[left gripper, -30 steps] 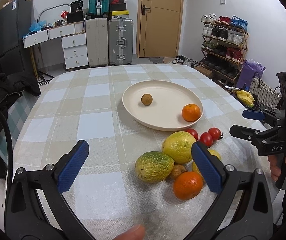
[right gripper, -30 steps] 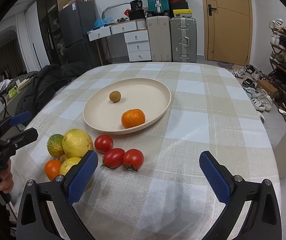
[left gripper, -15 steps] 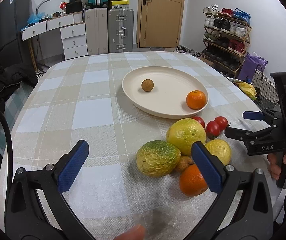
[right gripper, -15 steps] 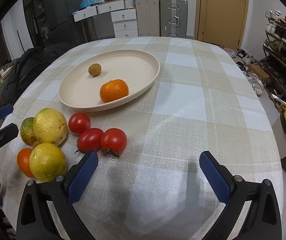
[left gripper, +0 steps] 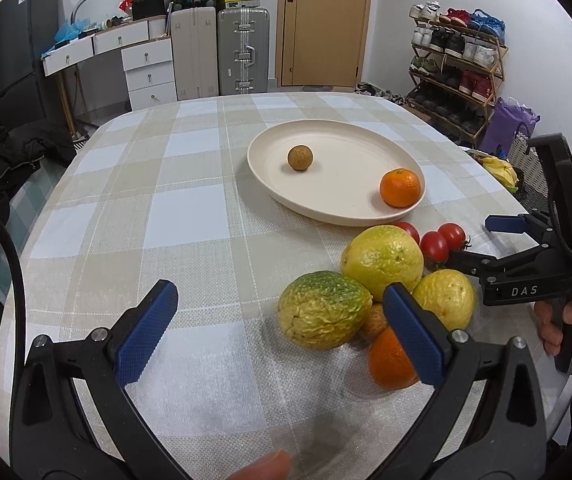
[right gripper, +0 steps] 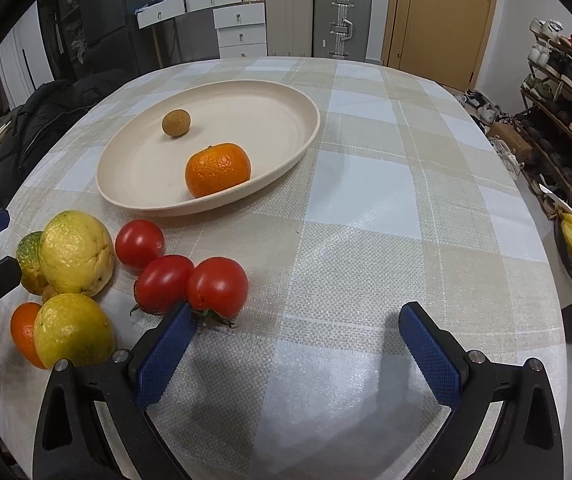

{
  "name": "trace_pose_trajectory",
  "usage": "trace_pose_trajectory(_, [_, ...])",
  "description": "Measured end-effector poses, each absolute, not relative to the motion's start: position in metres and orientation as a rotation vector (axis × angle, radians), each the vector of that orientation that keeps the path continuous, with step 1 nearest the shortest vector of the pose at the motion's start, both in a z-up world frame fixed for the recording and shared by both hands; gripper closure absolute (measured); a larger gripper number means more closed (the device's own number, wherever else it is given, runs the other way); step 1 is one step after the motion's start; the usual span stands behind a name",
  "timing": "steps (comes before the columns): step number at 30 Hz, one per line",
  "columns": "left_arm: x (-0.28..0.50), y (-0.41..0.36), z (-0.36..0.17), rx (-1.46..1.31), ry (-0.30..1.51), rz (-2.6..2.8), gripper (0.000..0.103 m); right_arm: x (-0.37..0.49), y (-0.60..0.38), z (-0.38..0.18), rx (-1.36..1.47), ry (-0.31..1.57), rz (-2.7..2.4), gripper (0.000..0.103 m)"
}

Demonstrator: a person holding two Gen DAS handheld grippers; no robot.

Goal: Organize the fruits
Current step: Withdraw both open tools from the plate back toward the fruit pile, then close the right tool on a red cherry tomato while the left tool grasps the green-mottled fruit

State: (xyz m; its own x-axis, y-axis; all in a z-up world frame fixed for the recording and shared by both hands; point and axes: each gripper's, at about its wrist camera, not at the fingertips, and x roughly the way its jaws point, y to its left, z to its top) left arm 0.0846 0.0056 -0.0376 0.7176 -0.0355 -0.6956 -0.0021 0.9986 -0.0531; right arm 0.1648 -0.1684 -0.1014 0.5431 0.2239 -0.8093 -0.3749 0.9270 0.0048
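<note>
Already on the cream plate [right gripper: 302, 136] sit a mandarin [right gripper: 217, 169] and a small brown longan [right gripper: 176, 122]. Just beside its near rim — on the checked desk [right gripper: 366, 216] — cluster three tomatoes [right gripper: 217, 287], two yellow citrus [right gripper: 75, 253], a green-yellow wrinkled fruit [left gripper: 324, 309] and another mandarin [left gripper: 390, 360]. Right gripper [right gripper: 300, 346] and left gripper [left gripper: 279, 332] both gape wide, empty.

The left gripper [left gripper: 279, 330] hangs wide open over the table [left gripper: 133, 216], short of a plate [left gripper: 338, 214] holding an orange [left gripper: 400, 187] and a small brown fruit [left gripper: 300, 157]. Nearer than the plate lie a green-yellow fruit [left gripper: 324, 309], lemons [left gripper: 382, 258] and tomatoes [left gripper: 434, 246].
</note>
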Motion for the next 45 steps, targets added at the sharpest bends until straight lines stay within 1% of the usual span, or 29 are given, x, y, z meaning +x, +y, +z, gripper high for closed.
trace_pose_trajectory(6, [0.085, 0.006, -0.039, -0.048, 0.772, -0.017, 0.001, 0.164, -0.161, -0.100, -0.199, 0.915, 0.376, 0.003])
trace_pose_trajectory(7, [0.085, 0.006, -0.039, -0.047, 0.772, -0.016, 0.001, 0.163, -0.160, -0.099, -0.197, 0.910, 0.393, 0.008])
trace_pose_trajectory(8, [0.086, 0.007, -0.040, -0.048, 0.773, -0.016, 0.001, 0.162, -0.159, -0.098, -0.194, 0.909, 0.409, 0.016])
trace_pose_trajectory(9, [0.087, 0.007, -0.041, -0.049, 0.775, -0.016, 0.001, 0.161, -0.159, -0.097, -0.195, 0.905, 0.424, 0.019])
trace_pose_trajectory(11, [0.086, 0.009, -0.041, -0.050, 0.776, -0.016, 0.001, 0.159, -0.157, -0.094, -0.201, 0.898, 0.458, 0.035])
trace_pose_trajectory(13, [0.087, 0.008, -0.041, -0.046, 0.776, -0.016, 0.001, 0.156, -0.157, -0.093, -0.200, 0.896, 0.487, 0.043])
trace_pose_trajectory(15, [0.086, 0.008, -0.041, -0.045, 0.777, -0.017, 0.001, 0.154, -0.158, -0.093, -0.194, 0.893, 0.509, 0.048])
trace_pose_trajectory(19, [0.087, 0.007, -0.042, -0.037, 0.779, -0.020, 0.001, 0.151, -0.160, -0.091, -0.164, 0.888, 0.556, 0.065])
trace_pose_trajectory(20, [0.086, 0.006, -0.042, -0.036, 0.779, -0.021, 0.001, 0.151, -0.160, -0.090, -0.160, 0.884, 0.560, 0.067])
trace_pose_trajectory(22, [0.086, 0.006, -0.042, -0.037, 0.780, -0.021, 0.001, 0.150, -0.160, -0.090, -0.153, 0.880, 0.565, 0.068])
trace_pose_trajectory(25, [0.085, 0.006, -0.042, -0.039, 0.785, -0.021, 0.001, 0.148, -0.161, -0.091, -0.138, 0.879, 0.582, 0.074])
trace_pose_trajectory(45, [0.089, 0.007, -0.050, -0.046, 0.822, -0.020, 0.001, 0.142, -0.178, -0.073, -0.081, 0.809, 0.568, 0.074])
